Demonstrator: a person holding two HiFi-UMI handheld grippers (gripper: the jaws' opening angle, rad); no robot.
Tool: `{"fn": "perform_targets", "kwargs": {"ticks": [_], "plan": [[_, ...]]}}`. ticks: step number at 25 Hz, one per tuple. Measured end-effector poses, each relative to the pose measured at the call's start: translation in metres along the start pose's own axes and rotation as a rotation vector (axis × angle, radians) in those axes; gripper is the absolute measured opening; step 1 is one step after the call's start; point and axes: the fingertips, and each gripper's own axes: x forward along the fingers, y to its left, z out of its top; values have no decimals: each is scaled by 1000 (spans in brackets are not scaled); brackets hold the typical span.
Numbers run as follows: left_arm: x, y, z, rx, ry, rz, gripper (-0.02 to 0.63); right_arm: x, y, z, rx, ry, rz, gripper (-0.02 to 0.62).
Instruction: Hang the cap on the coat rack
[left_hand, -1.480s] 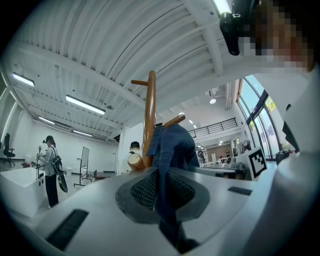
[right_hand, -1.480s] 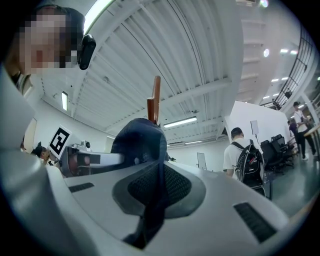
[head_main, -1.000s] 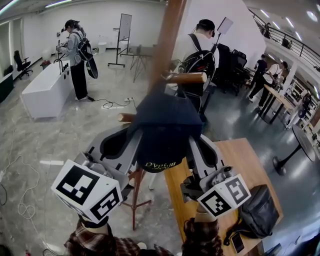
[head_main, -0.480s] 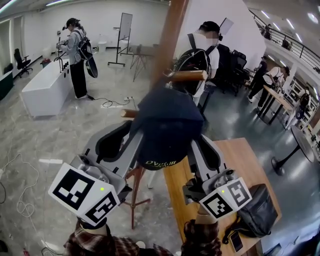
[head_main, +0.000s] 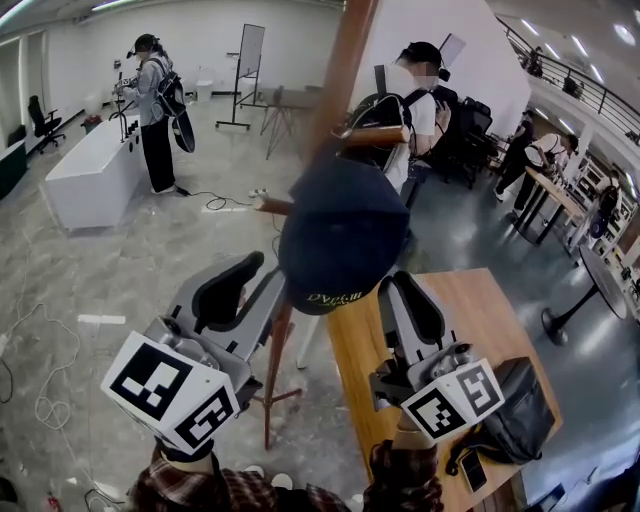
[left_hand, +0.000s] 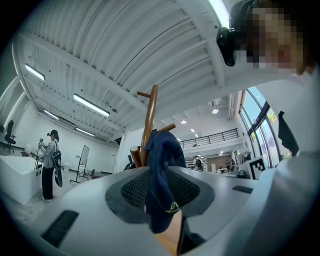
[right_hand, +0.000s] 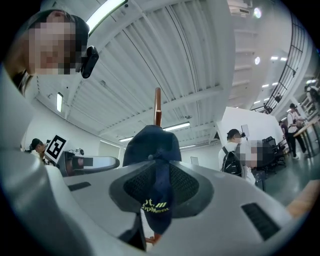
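Note:
The dark navy cap hangs against the brown wooden coat rack, just below a side peg. Its brim, with a yellow logo, points down toward me. What it rests on is hidden under the crown. My left gripper stands open just left of the brim. My right gripper stands open just right of it. Neither holds anything. The left gripper view shows the cap draped beside the pole. The right gripper view sees the cap through the gap between its jaws.
A wooden table stands at the lower right with a black bag and a phone on it. The rack's legs spread on the floor. People stand behind. A white counter is at the far left.
Both grippers let go of the cap and drew back down toward me. The cap moved up and right and now stays on the rack.

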Motion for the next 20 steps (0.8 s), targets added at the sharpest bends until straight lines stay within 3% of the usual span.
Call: {"fn": "perform_targets", "kwargs": {"ticks": [9, 16, 20], "plan": [[-24, -38, -75, -138, 116, -62, 94, -44, 39, -64, 41, 144, 3, 70], [-31, -73, -127, -228, 216, -140, 92, -78, 47, -102, 96, 215, -44, 20], [-31, -81, -140, -249, 237, -152, 36, -82, 55, -111, 127, 227, -28, 12]]}}
